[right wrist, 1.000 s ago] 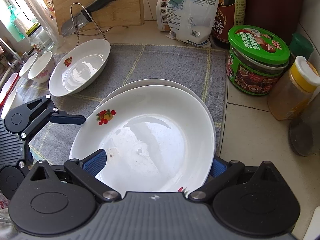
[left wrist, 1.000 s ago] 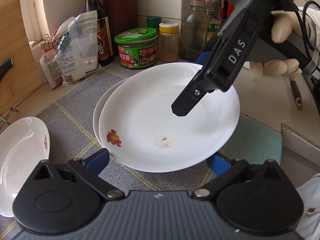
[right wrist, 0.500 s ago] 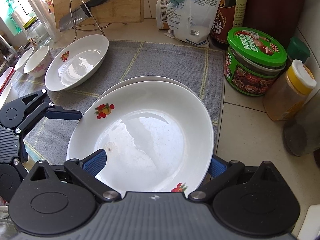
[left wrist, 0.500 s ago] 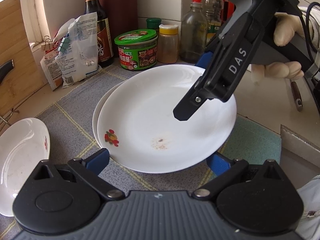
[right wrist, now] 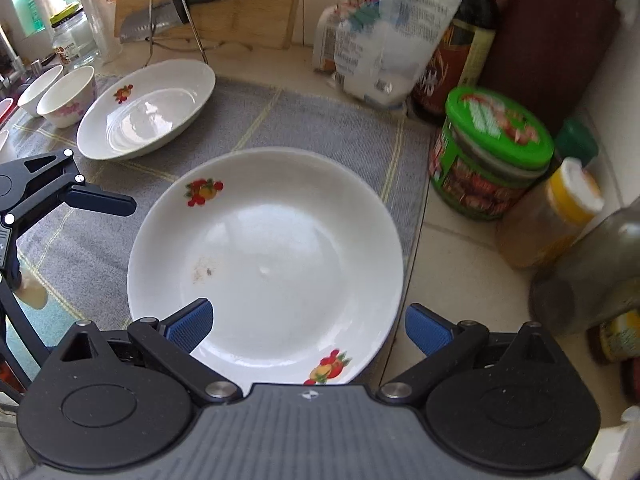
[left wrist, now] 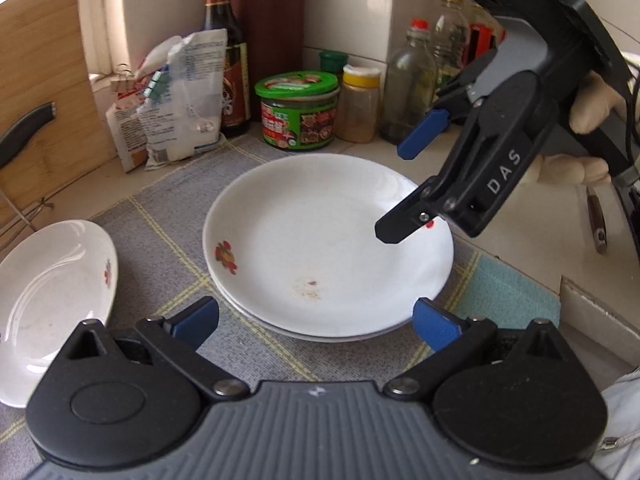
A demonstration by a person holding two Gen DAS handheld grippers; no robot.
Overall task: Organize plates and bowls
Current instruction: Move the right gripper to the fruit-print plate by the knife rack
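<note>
— Plates first: what do you have on the mat?

— Item one, your top plate (right wrist: 276, 248), white with a fruit print, sits nested on a second plate (left wrist: 320, 334) whose rim shows only as a thin edge beneath it. Both lie flat on the grey mat (right wrist: 320, 128). A small brown smear marks the inside of the top plate.

— And your right gripper?

— Your right gripper (right wrist: 308, 326) hangs above the near rim of that stack, jaws spread wide, one blue pad over the plate's inner edge, the other out past the rim. Nothing is pinched between them. In the left view it (left wrist: 400, 192) hovers above the far right of the plate, clear of the surface.

— Left gripper?

— Your left gripper (left wrist: 316, 322) is also spread, its blue pads either side of the stack's near edge, gripping nothing.

— Other dishes?

— Item two, a third plate (right wrist: 148, 108), same print, lies alone on the mat, well apart from the stack, near the wire rack. Item three, two small bowls (right wrist: 66, 98), side by side beyond it at the mat's far left.

— Surroundings?

— Green-lidded jar (right wrist: 494, 156) just beside the mat; yellow-capped jar (right wrist: 548, 220) next to it; white bag (right wrist: 384, 48) and dark sauce bottle (right wrist: 464, 40) against the wall; knife (right wrist: 180, 10) in the rack before a wooden board (right wrist: 224, 20). Your gloved hand (left wrist: 588, 108) grips the right gripper's handle.
</note>
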